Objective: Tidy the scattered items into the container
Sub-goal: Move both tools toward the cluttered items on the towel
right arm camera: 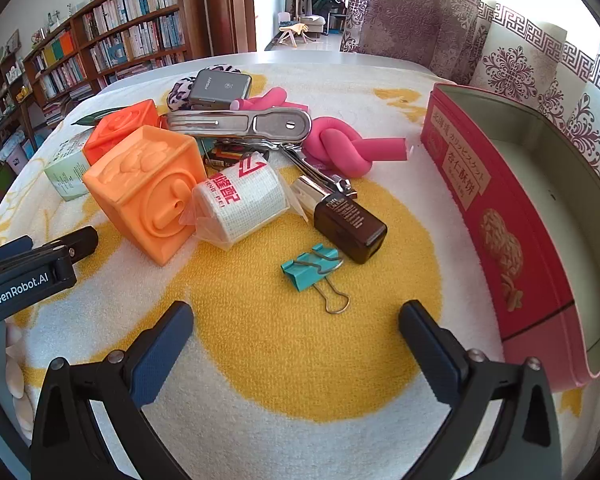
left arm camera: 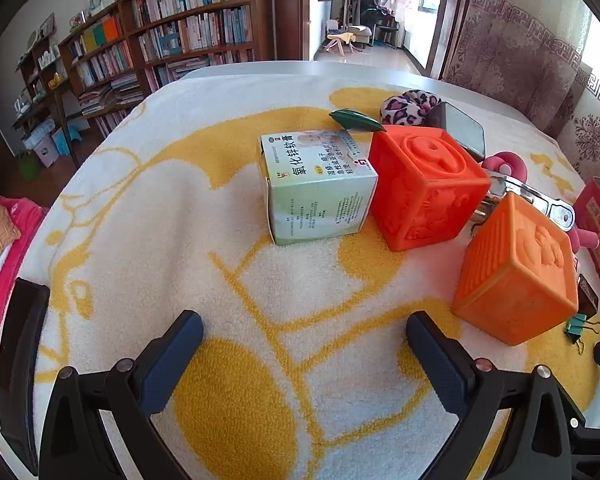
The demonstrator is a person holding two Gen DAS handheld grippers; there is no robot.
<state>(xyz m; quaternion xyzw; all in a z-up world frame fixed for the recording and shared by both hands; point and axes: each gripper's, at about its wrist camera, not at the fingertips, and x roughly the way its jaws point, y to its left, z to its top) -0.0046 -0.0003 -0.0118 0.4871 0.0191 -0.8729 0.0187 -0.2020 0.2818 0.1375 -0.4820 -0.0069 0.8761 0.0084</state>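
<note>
Scattered items lie on a yellow-and-white towel [left arm camera: 260, 280]. In the left wrist view a pale green medicine box [left arm camera: 316, 184], a red-orange cube [left arm camera: 424, 188] and a lighter orange cube [left arm camera: 516, 268] sit ahead of my left gripper [left arm camera: 304, 340], which is open and empty. In the right wrist view my right gripper [right arm camera: 296, 332] is open and empty, just short of a teal binder clip [right arm camera: 312, 266]. Beyond it lie a brown bottle [right arm camera: 350, 222], a wrapped bandage roll [right arm camera: 240, 204], the orange cube [right arm camera: 148, 192] and a metal tool [right arm camera: 240, 122]. The red tin [right arm camera: 500, 216] stands open at the right.
A knotted pink foam rod [right arm camera: 336, 144], a grey power bank [right arm camera: 220, 86] and a leopard-print scrunchie [left arm camera: 408, 106] lie at the back of the pile, with a green leaf [left arm camera: 356, 120]. The left gripper's body [right arm camera: 32, 268] shows at the left edge. Bookshelves [left arm camera: 172, 36] and curtains [right arm camera: 420, 12] stand beyond the table.
</note>
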